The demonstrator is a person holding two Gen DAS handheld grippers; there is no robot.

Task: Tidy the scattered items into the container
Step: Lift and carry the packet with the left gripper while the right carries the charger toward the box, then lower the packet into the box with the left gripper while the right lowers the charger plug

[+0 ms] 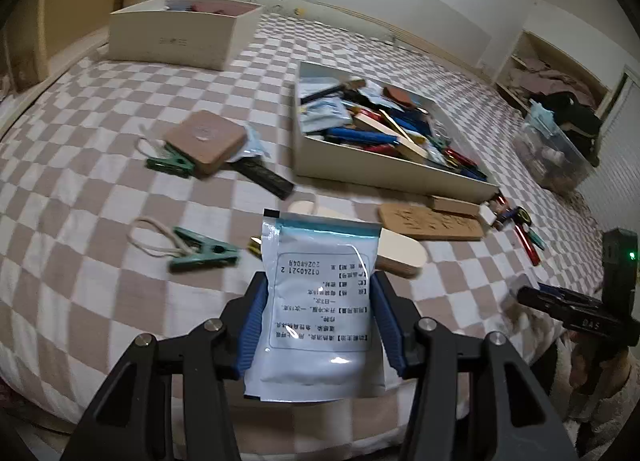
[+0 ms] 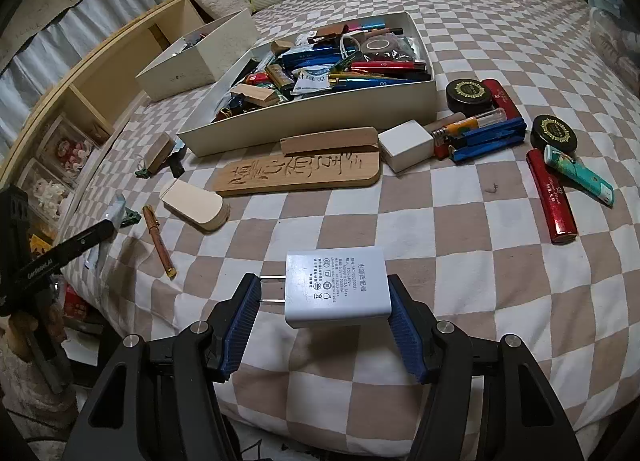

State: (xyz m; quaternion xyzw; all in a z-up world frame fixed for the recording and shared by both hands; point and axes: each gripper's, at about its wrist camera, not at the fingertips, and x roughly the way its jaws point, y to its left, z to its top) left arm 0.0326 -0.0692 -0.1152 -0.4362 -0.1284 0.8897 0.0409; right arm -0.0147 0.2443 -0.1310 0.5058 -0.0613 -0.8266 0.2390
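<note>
"01240521 2" on white sachet [image 1: 316, 301]; "100-240V~" on white charger [image 2: 337, 286].

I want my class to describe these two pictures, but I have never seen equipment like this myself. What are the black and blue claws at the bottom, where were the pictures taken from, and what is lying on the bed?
There is no robot here. A person holds a two-finger gripper in each hand, and a wide-angle camera on each one looks forward along its fingers, so each picture shows its own gripper at the bottom.

In the left wrist view, the left gripper is shut on a white sachet with printed text. In the right wrist view, the right gripper is shut on a white plug adapter.

Both look over a checkered bedspread. On it stands a shallow white box, already crowded with small items. Still scattered around it are a carved wooden board, a red tube, two round black tins and green clips.
</note>
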